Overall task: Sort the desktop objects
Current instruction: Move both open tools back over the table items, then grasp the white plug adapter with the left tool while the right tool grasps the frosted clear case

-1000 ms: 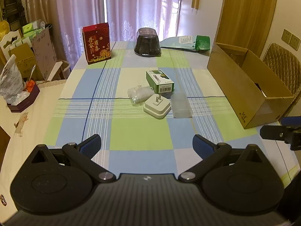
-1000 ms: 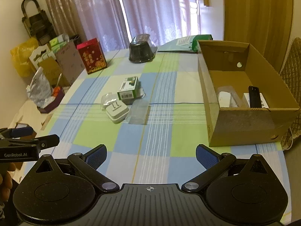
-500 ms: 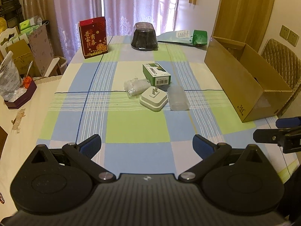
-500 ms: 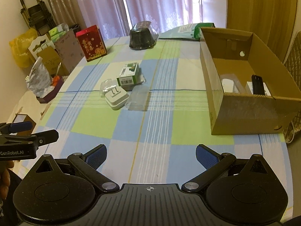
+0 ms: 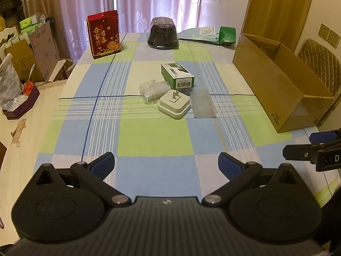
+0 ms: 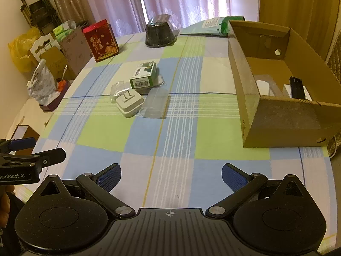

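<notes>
A: Where do the desktop things lie from the left hand-held gripper (image 5: 166, 163)?

B: Ahead of it, toward twelve o'clock, well apart from its fingertips. There is a small cluster on the checked cloth of the bench (image 5: 149, 136): a white plug adapter (image 5: 174, 105) with its prongs up, a green box (image 5: 177, 75) just behind it at twelve o'clock, a crumpled clear bag (image 5: 151, 89) at its ten o'clock, and a clear plastic case (image 5: 202, 106) just beside it at three o'clock.

A: And the hand-held gripper itself?

B: Its blue-padded fingers are spread wide with nothing between them. It hovers over the near edge of the bench.

A: The right one?

B: The right hand-held gripper (image 6: 170, 175) is likewise spread wide and empty. From it the cluster sits at about eleven o'clock, well apart. The cardboard box (image 6: 283, 117) stands at its two o'clock, open at the top, with a black object (image 6: 297, 87) and some pale packaging inside; I cannot tell what these are.

A: Anything else on the bench?

B: At the far end, a red box (image 5: 104, 34) stands upright at eleven o'clock, a dark dome-shaped container (image 5: 163, 33) at twelve, and a green pouch (image 5: 227, 35) at one o'clock, near the cardboard box's far corner.
</notes>
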